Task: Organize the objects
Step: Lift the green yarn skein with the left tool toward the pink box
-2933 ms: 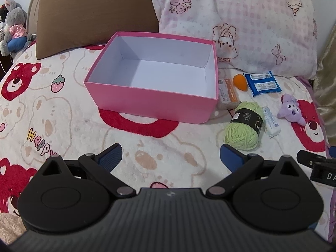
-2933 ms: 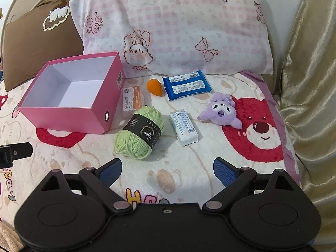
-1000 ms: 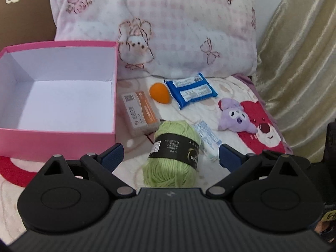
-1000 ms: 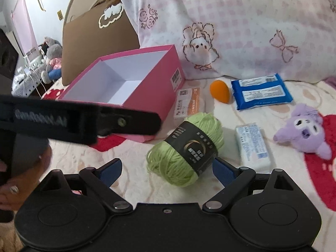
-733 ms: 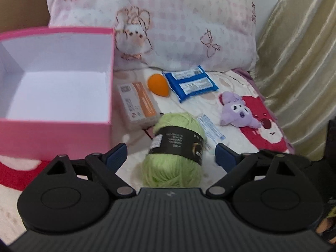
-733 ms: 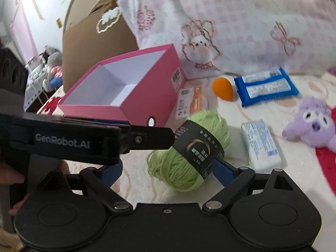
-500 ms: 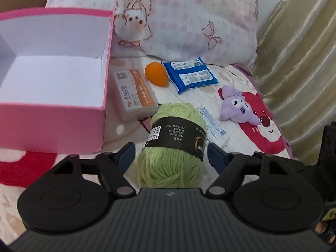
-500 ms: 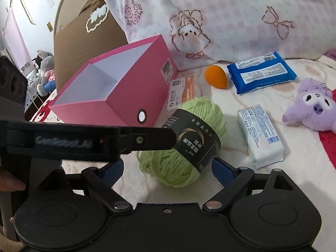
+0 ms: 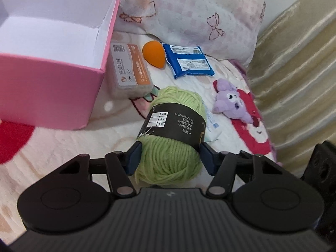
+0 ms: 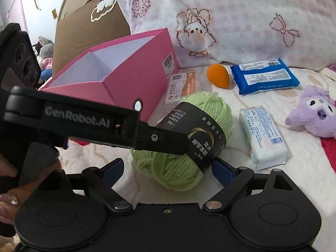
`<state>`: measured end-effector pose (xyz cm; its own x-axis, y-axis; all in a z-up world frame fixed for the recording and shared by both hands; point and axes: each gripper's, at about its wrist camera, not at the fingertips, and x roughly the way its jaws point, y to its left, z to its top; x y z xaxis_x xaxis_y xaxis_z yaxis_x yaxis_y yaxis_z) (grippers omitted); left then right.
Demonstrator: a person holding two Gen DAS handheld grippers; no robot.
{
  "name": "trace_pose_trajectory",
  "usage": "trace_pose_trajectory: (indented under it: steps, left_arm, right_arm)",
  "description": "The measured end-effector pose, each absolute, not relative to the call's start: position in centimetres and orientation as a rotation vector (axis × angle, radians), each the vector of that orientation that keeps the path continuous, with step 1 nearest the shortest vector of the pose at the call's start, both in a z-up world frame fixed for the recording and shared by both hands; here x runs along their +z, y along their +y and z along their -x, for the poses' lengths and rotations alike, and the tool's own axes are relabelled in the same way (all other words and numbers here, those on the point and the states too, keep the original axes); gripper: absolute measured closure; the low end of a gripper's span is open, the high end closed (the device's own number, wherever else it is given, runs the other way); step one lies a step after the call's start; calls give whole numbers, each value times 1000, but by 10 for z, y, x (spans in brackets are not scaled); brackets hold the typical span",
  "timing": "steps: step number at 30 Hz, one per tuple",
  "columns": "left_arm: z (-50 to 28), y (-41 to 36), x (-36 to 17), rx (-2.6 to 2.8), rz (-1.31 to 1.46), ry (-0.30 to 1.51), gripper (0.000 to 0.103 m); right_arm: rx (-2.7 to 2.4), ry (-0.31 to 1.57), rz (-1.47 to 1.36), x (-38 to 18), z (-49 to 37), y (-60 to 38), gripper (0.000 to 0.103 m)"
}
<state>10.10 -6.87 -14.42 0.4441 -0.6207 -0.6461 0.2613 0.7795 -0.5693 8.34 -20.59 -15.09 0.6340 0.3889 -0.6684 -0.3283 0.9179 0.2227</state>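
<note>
The green yarn ball (image 9: 171, 135) sits on the bear blanket (image 9: 63, 145), just right of the pink box (image 9: 52, 96). The left gripper (image 9: 170, 157) has just been closing and now pinches the yarn's near end. The right gripper (image 10: 167, 169) hangs wide open right by it.

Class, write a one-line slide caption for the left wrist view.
Left gripper, jaws closing, pads on green yarn ball beside the empty pink box.

bg: pink check pillow (image 9: 189, 10) | brown pillow (image 10: 88, 29) | gold curtain (image 9: 298, 63) | bear blanket (image 9: 63, 147)
</note>
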Motion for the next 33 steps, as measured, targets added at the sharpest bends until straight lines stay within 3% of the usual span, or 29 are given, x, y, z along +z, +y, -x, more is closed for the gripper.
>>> trace_pose_trajectory:
  steps: [6,16,33]
  left_arm:
    - [-102,-65,-147,-642,559,1040,46]
    - [-92,-82,-149,-568,430,1014,44]
    - [-82,-85,-136,-570,377,953,55]
  right_arm:
    - [402,739,30,-137,-77,-202,10]
    - [345,773,65,-148,-77,-205,14]
    - [302,694,193,-143,-61,-187,44]
